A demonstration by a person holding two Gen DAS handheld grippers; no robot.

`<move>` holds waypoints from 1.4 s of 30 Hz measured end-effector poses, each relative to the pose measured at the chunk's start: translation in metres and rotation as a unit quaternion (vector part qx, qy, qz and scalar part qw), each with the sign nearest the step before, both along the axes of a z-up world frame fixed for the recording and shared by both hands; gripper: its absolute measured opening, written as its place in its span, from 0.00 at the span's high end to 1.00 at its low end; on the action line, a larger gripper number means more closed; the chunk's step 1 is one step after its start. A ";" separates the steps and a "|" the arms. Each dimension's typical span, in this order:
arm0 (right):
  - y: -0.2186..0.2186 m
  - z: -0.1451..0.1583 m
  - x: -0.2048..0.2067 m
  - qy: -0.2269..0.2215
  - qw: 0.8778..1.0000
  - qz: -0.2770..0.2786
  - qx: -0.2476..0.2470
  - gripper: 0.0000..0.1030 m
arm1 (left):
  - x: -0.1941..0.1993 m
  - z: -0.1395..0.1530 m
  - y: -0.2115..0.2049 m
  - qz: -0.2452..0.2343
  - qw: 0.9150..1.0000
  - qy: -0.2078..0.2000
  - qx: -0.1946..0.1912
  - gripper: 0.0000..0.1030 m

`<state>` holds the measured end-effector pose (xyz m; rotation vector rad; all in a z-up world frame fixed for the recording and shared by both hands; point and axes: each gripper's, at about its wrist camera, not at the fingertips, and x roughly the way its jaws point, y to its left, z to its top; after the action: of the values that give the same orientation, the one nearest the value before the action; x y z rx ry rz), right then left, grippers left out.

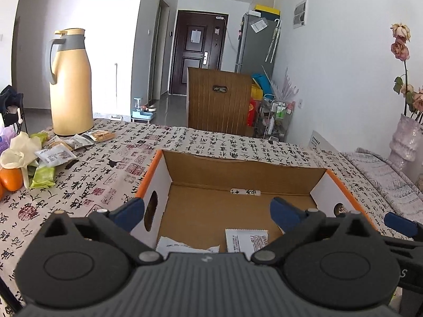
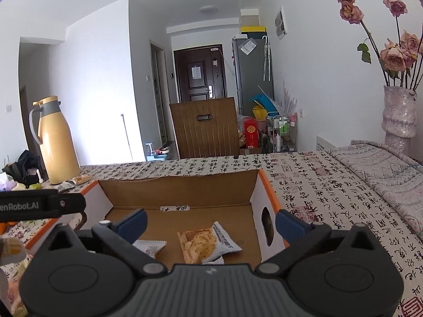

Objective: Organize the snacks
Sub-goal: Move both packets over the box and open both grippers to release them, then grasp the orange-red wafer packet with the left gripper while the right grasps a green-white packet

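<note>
An open cardboard box (image 1: 238, 169) with orange rims sits on the table; it also shows in the right wrist view (image 2: 179, 187). My left gripper (image 1: 207, 210) is open and empty above the box's near end. Two white snack packets (image 1: 246, 240) lie on the box floor. My right gripper (image 2: 211, 224) is open and empty over the box. Below it lie a cracker packet (image 2: 203, 243) and a small white packet (image 2: 149, 248). A pile of loose snack packets (image 1: 55, 153) lies at the table's left.
A yellow thermos jug (image 1: 70, 84) stands at the far left of the table. Oranges (image 1: 10, 178) lie by the snack pile. A vase (image 2: 399, 116) with dried roses stands at the right. A wooden chair (image 1: 219, 103) is behind the table.
</note>
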<state>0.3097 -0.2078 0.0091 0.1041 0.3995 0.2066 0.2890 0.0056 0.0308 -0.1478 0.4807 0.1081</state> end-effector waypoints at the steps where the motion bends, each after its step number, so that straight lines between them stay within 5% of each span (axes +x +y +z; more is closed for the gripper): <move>1: 0.000 0.000 0.000 0.000 1.000 0.000 0.000 0.00 | 0.000 0.000 0.000 0.000 1.000 0.000 -0.001 0.00; 17: -0.005 0.017 -0.011 -0.017 1.000 -0.009 -0.002 0.00 | -0.021 0.022 -0.004 0.006 1.000 -0.021 -0.003 0.00; 42: -0.043 0.017 -0.090 -0.002 1.000 -0.025 -0.008 0.00 | -0.103 0.024 0.001 0.017 1.000 -0.010 0.015 0.00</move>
<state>0.2195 -0.2504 0.0262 0.0979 0.3933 0.1547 0.1861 0.0064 0.0547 -0.1271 0.4557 0.1462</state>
